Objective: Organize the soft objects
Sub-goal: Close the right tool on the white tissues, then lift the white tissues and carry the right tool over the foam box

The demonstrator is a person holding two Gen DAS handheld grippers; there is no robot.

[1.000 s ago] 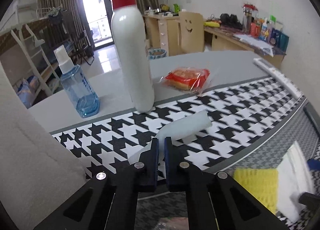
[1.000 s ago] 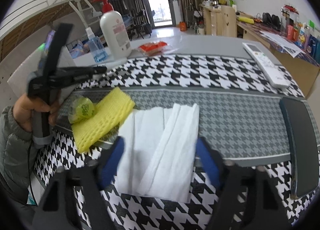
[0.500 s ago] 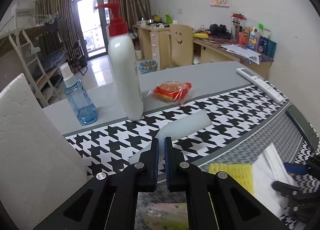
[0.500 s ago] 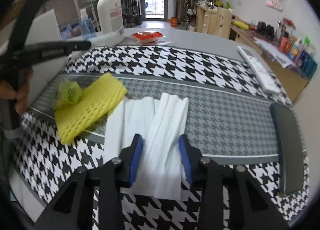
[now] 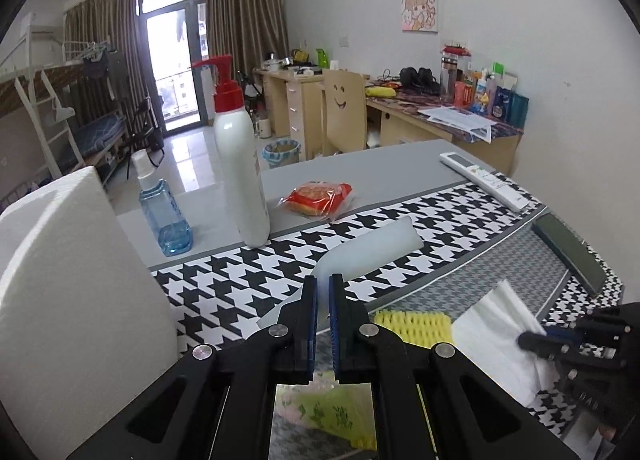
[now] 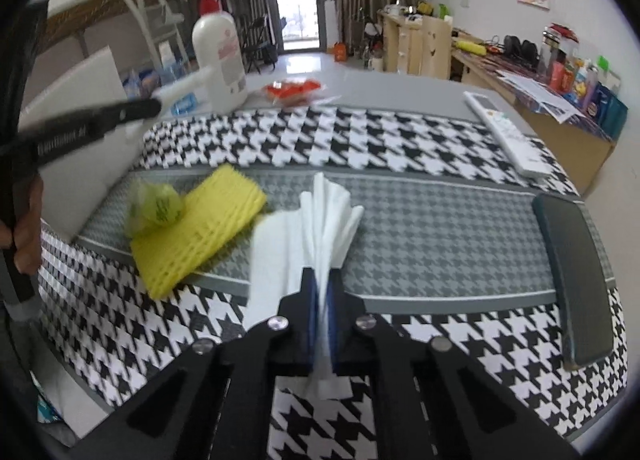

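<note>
Tissue (image 6: 320, 220) sits pinched between the right gripper's (image 6: 320, 292) fingers for lifting, while the left gripper's (image 5: 323, 292) fingers clamp white foam (image 5: 368, 250) at twelve o'clock.

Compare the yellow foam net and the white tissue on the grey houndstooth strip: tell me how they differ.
The yellow foam net is ribbed and lies flat; the white tissue is smooth, bunched into upright folds. The right gripper is shut on the tissue; nothing grips the net. A green ball sits on the net; nothing rests on the tissue. Both are soft and lie side by side.
</note>
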